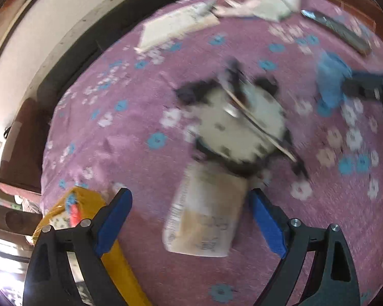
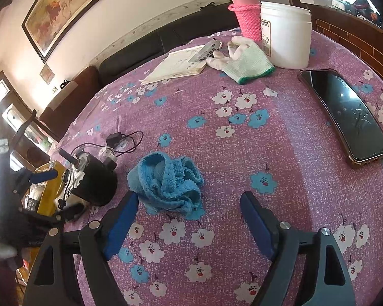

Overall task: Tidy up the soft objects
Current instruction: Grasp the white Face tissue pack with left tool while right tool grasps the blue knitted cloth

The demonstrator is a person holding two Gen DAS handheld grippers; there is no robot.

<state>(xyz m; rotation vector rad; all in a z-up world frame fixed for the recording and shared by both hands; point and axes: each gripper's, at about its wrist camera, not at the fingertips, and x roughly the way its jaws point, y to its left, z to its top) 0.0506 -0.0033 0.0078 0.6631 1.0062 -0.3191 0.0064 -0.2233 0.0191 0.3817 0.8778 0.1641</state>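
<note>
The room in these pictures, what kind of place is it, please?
Most likely a home living room. A table under a purple flowered cloth stands before a dark sofa, with a framed painting on the wall. A phone and pink flask lie about.

One blue knitted cloth (image 2: 166,182), one glove (image 2: 245,62), one phone (image 2: 349,112), one white jar (image 2: 286,34), one pink flask (image 2: 243,7), one booklet (image 2: 176,66).

tablecloth (image 2: 280,137): matt woven cloth, purple, printed flowers
blue rag (image 2: 166,181): rough knitted cloth, crumpled
glove (image 2: 245,60): fine knit cloth, green hem
phone (image 2: 344,112): glossy glass face
jar (image 2: 286,35): smooth white plastic
flask (image 2: 243,7): pink, metal cap, knitted sleeve
packet (image 1: 204,214): shiny plastic wrap, blurred
finger pads (image 2: 121,224): matt blue
</note>
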